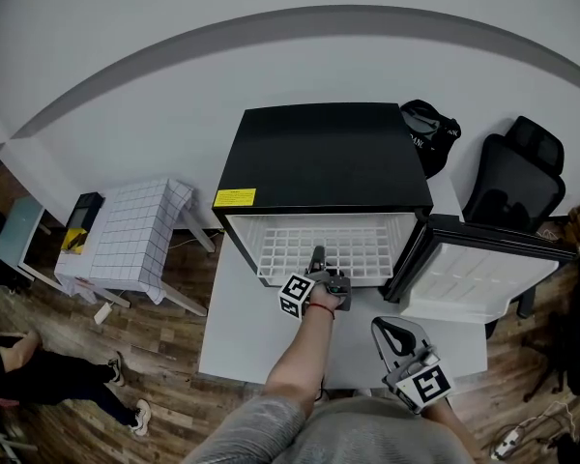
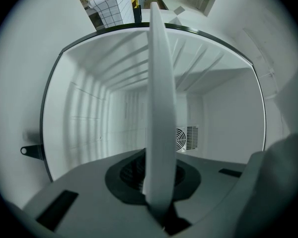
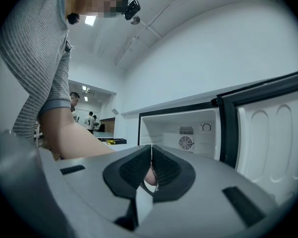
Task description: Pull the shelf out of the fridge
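Observation:
A black mini fridge (image 1: pixel 319 153) stands on a white table (image 1: pixel 242 327), its door (image 1: pixel 474 274) swung open to the right. The white grid shelf (image 1: pixel 319 245) sticks partly out of the fridge's opening. My left gripper (image 1: pixel 318 259) is at the shelf's front edge and is shut on it. In the left gripper view the shelf (image 2: pixel 159 108) shows edge-on as a white band clamped between the jaws of the left gripper (image 2: pixel 159 182), with the fridge's white inside behind. My right gripper (image 1: pixel 391 334) hangs lower right over the table, shut on nothing, pads (image 3: pixel 139 170) together.
A black chair (image 1: pixel 512 177) and a black bag (image 1: pixel 430 133) sit behind the fridge on the right. A small table with a checked cloth (image 1: pixel 135 230) stands to the left. A person's legs (image 1: pixel 48 375) show at the far left on the wooden floor.

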`<state>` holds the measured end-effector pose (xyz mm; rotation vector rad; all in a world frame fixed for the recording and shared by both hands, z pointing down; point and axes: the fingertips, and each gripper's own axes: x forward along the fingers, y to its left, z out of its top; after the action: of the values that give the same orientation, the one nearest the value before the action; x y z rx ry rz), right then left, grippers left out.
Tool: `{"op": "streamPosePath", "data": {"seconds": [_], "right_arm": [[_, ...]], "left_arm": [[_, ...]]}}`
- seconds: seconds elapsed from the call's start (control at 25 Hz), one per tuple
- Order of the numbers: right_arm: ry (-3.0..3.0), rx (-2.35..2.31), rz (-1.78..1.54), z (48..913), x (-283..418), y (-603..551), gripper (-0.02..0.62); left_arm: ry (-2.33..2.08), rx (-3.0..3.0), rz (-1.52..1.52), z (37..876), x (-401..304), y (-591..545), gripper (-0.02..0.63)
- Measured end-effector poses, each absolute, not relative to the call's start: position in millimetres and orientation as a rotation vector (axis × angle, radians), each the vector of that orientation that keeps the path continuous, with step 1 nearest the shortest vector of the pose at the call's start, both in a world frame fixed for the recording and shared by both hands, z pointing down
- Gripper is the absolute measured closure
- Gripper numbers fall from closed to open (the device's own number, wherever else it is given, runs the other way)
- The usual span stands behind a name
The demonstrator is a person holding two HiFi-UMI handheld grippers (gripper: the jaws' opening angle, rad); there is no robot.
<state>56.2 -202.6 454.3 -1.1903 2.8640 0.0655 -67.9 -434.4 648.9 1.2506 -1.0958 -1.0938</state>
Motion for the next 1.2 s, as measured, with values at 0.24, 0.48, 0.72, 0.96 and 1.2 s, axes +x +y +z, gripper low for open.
{"op": "streamPosePath", "data": {"seconds": [0.24,0.48,0.72,0.96,1.2], "right_arm": [[2.844,-1.186,0.058,452.4,55.8,-198.3,0.581],[2.861,-1.18,0.047,454.0,54.9,-192.8,0.581],[2.875,-1.162,0.048,455.6,52.2,-186.7,0.581],[2.889,-1.148,0.05,456.5,50.0,-183.2,0.581],[2.862,-1.123,0.086,448.2,46.0,-181.6,0.581]], "left_arm": [[-1.094,1.252,-1.095,648.7,-68.3,-424.6,0.566],[-1.095,1.251,-1.096,649.0,-68.6,-415.2,0.567],[-1.088,1.255,-1.101,648.0,-67.9,-405.8,0.566],[-1.092,1.253,-1.1,647.6,-68.3,-399.3,0.567],[-1.091,1.247,-1.097,647.1,-67.9,-385.8,0.567]]}}
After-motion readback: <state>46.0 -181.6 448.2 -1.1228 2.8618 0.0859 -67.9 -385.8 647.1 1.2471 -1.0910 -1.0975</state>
